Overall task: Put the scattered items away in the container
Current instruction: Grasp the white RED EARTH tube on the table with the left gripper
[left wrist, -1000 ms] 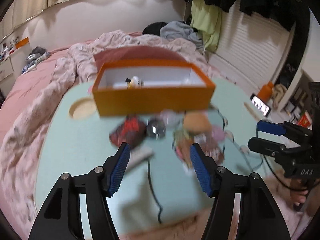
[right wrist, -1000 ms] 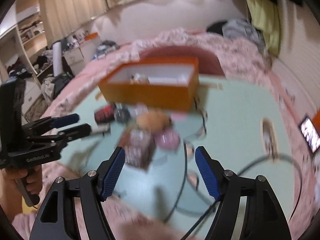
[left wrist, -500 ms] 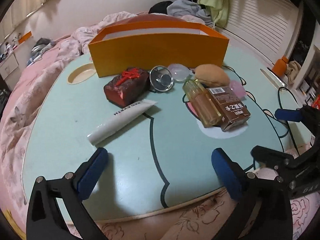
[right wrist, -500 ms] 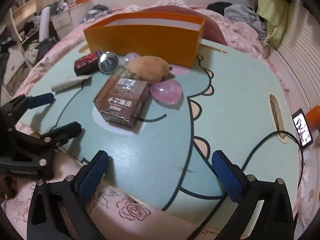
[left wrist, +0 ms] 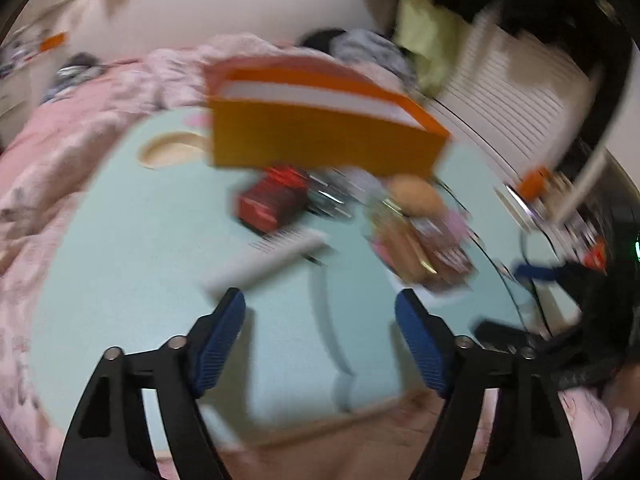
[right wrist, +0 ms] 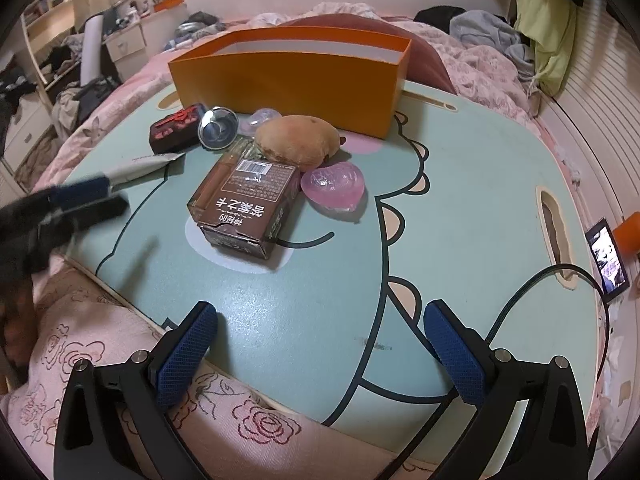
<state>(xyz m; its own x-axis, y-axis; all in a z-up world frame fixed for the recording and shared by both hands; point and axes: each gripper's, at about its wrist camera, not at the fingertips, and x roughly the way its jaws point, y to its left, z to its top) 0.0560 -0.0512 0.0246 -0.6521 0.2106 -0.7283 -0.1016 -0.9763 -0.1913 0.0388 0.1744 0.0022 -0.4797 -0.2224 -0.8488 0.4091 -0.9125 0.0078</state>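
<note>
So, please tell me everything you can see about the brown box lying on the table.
The brown box looks like thin printed cardboard, dark brown with white characters and a barcode label on its top face. It lies flat on the light green table, its near end flap slightly open. A clear bottle lies along its left side, and the tan bun-like item sits at its far end. No fingers touch it.

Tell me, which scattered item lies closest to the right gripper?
The brown carton. It sits ahead of the right gripper; the pink piece and bun lie farther back.

Home bedroom, pink bedding (right wrist: 480, 64), hung clothes (right wrist: 540, 32)
</note>
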